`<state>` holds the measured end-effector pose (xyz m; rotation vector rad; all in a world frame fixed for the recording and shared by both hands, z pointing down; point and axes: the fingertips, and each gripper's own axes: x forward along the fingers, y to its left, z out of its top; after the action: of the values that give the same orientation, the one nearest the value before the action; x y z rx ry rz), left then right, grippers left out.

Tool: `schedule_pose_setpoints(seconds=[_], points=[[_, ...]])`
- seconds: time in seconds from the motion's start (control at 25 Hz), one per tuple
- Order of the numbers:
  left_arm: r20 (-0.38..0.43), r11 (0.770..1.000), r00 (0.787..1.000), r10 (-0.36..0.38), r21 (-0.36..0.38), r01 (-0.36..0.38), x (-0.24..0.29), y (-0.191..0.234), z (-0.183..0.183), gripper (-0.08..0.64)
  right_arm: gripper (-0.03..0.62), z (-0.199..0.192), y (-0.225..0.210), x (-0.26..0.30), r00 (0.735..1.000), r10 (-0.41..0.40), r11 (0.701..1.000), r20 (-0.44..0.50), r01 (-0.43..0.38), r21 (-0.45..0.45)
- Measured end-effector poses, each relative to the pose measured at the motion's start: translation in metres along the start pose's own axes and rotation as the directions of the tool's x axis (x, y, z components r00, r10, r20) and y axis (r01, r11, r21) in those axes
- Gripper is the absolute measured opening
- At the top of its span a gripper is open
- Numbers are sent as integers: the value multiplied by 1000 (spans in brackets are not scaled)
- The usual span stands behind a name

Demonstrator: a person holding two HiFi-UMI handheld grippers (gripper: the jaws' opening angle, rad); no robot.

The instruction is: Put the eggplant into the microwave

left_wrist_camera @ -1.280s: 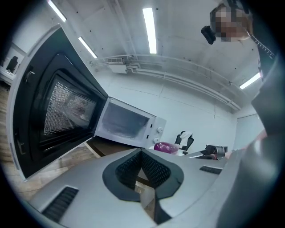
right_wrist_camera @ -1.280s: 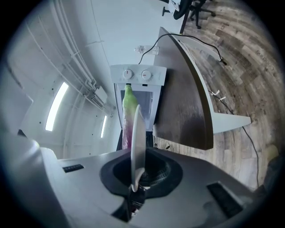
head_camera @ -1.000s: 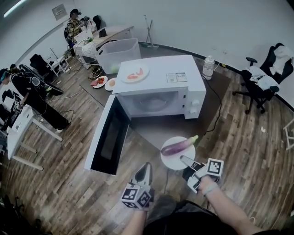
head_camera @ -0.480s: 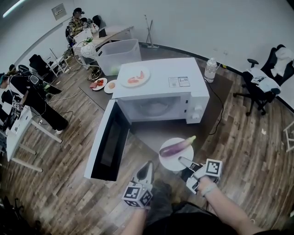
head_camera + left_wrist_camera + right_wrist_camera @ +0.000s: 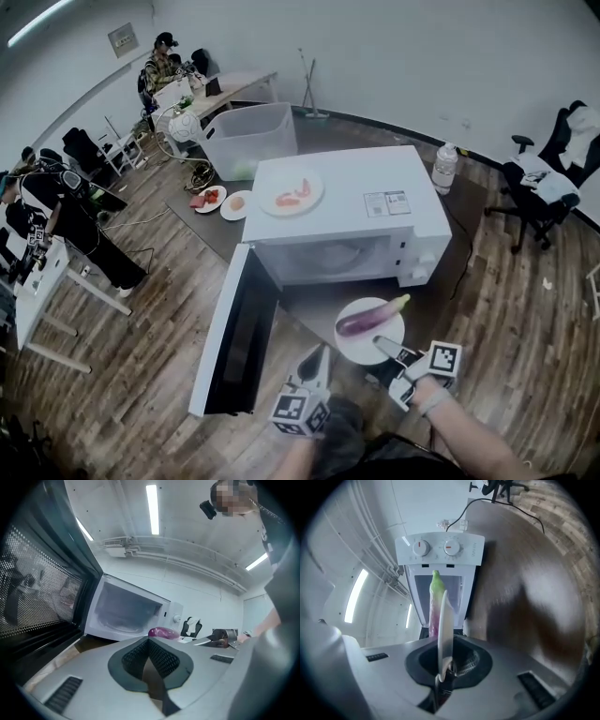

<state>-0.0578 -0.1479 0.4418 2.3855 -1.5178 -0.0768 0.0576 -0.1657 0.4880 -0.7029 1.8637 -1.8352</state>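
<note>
A purple eggplant (image 5: 370, 317) with a green stem lies on a white plate (image 5: 367, 339). My right gripper (image 5: 386, 350) is shut on the plate's near rim and holds it level just in front of the white microwave (image 5: 342, 202). The microwave's door (image 5: 234, 333) swings wide open to the left. In the right gripper view the plate (image 5: 443, 630) stands edge-on between the jaws, with the eggplant (image 5: 434, 602) behind it. My left gripper (image 5: 317, 361) is shut and empty, left of the plate. Its own view shows the microwave's cavity (image 5: 124, 613) and the eggplant (image 5: 163, 632) ahead.
A plate of red food (image 5: 291, 195) sits on the microwave's top. A water bottle (image 5: 444, 169) stands at the table's right, a clear plastic bin (image 5: 246, 136) behind, small plates (image 5: 208, 198) to the left. An office chair (image 5: 544, 183) is far right; people sit at desks on the left.
Both grippers and the plate with the eggplant have come nearer the microwave's front. The right gripper's hold on the plate is unchanged.
</note>
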Motion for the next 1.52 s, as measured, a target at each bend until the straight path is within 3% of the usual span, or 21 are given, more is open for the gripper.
schedule_pose_setpoints(seconds=[0.28, 0.48, 0.64, 0.96, 1.52], points=[[-4, 1000, 1000, -8, 28, 8, 22, 25, -6, 0, 12, 9, -4, 45, 1000, 27, 999, 11, -27, 20], [28, 1000, 999, 17, 22, -18, 34, 49, -6, 0, 12, 21, -15, 69, 1000, -2, 1000, 9, 2, 16], [29, 995, 999, 28, 98, -31, 46, 58, -5, 0, 12, 35, -3, 93, 999, 17, 1000, 28, -17, 11], [16, 998, 999, 36, 48, -37, 59, 62, -9, 0, 12, 51, -1, 123, 999, 3, 1000, 42, -2, -11], [-30, 997, 998, -55, 54, 56, 95, 57, -11, 0, 12, 73, -4, 158, 995, -15, 1000, 98, 17, -17]])
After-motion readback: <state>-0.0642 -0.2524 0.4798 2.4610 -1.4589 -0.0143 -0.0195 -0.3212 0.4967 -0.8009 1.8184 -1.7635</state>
